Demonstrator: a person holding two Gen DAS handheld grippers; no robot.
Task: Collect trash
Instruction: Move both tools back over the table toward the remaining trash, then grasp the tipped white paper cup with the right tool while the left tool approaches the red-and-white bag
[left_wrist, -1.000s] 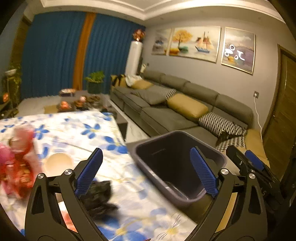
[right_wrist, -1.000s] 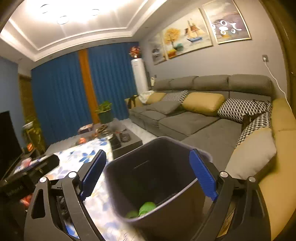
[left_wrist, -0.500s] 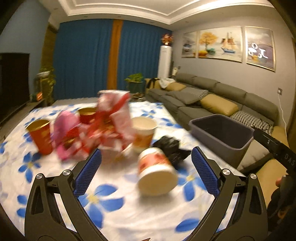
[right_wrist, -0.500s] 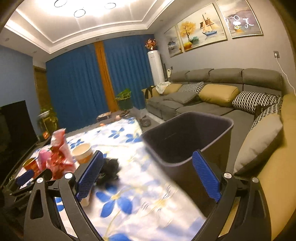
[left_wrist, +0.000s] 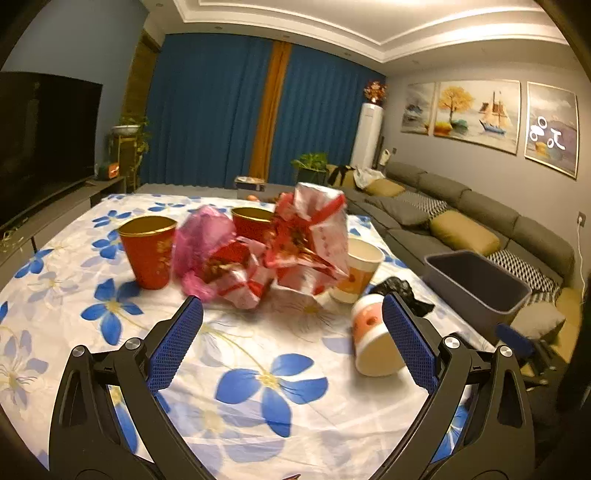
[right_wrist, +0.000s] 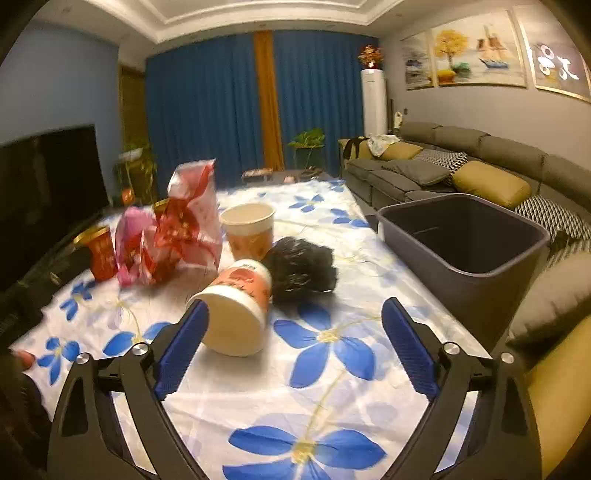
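Trash lies on a flowered tablecloth: a tipped paper cup, a crumpled black bag, an upright paper cup, red-and-white wrappers, a pink bag and two red cups. A grey bin stands at the table's right edge. My left gripper is open above the cloth, short of the wrappers. My right gripper is open, with the tipped cup by its left finger.
A grey sofa with yellow and patterned cushions runs along the right wall behind the bin. A dark TV on a low stand is at the left. Blue curtains and plants fill the back.
Both grippers have swung left, away from the bin and back over the table. The trash pile now fills both views and the bin sits off to the right. Both stay open.
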